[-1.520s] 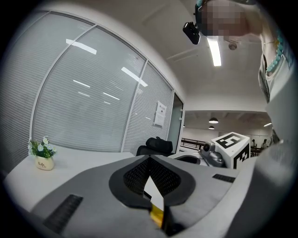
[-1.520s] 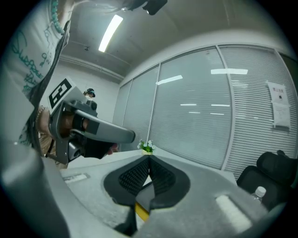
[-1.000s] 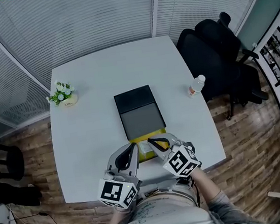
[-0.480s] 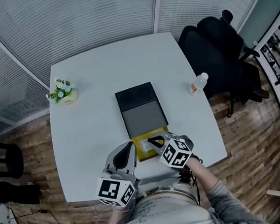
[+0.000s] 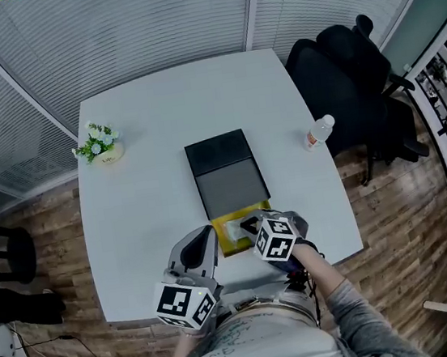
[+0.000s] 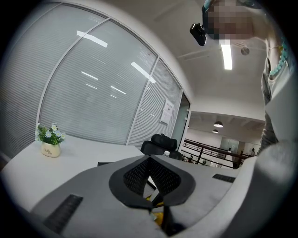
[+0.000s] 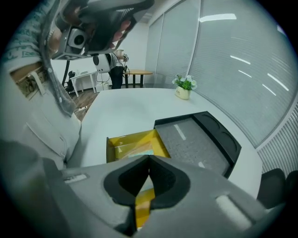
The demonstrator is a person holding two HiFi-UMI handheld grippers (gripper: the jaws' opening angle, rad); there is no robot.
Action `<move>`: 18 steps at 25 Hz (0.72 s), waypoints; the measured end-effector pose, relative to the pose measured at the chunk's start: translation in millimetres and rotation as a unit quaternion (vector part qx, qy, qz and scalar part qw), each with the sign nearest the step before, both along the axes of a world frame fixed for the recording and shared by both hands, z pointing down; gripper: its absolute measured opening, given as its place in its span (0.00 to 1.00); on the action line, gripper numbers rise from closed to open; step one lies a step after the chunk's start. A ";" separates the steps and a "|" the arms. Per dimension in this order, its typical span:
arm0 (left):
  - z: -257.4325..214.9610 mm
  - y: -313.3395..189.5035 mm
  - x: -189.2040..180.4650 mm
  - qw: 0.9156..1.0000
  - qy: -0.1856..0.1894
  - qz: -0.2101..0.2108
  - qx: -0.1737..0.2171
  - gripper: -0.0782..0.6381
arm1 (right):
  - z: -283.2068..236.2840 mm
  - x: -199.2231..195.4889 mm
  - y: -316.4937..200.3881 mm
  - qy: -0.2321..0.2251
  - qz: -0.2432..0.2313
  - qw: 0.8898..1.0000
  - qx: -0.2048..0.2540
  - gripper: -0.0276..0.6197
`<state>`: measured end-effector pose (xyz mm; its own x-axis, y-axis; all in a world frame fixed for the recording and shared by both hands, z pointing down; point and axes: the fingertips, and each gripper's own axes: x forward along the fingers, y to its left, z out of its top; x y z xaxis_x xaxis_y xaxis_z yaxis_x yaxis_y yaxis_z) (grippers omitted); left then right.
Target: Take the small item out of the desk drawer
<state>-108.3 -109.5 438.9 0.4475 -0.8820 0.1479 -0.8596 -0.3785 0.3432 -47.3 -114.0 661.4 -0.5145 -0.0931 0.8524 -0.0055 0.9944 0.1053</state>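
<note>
Now, right gripper (image 5: 249, 226) above yellow drawer (image 7: 119, 141).

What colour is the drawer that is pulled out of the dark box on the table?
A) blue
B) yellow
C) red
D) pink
B: the open drawer sticking out of the dark box on the white table has bright yellow walls, plain in the right gripper view and the head view.

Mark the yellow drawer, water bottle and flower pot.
yellow drawer (image 7: 132, 138): right gripper view, inner side wall.
water bottle (image 5: 314, 138): head view, clear body.
flower pot (image 5: 110, 157): head view, pot side.
</note>
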 end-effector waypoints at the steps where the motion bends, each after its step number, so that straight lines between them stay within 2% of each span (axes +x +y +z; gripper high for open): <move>1: 0.8 -0.3 -0.3 1.000 0.000 0.000 -0.001 0.10 | 2.1 0.1 0.1 0.003 -0.001 1.000 -0.003 0.05; 9: 5.3 1.8 -2.6 1.000 0.001 0.001 -0.007 0.10 | 22.0 0.4 6.2 0.027 -0.018 0.999 -0.031 0.05; 10: 5.8 1.8 -2.2 1.000 0.000 0.002 -0.008 0.11 | 24.5 1.2 6.4 0.031 -0.020 0.999 -0.034 0.11; 13: 7.7 1.4 -3.4 1.000 -0.001 0.001 -0.013 0.11 | 33.2 1.3 6.1 0.045 -0.027 0.998 -0.039 0.10; 18: 10.0 -0.7 -7.4 1.000 -0.003 0.000 -0.017 0.11 | 53.9 4.8 7.6 0.092 -0.056 0.993 -0.043 0.13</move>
<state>-115.7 -110.2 448.8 0.4464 -0.8764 0.1807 -0.8618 -0.3667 0.3503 -42.5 -106.5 715.2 -0.3530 0.0333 0.9350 0.1177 0.9930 0.0090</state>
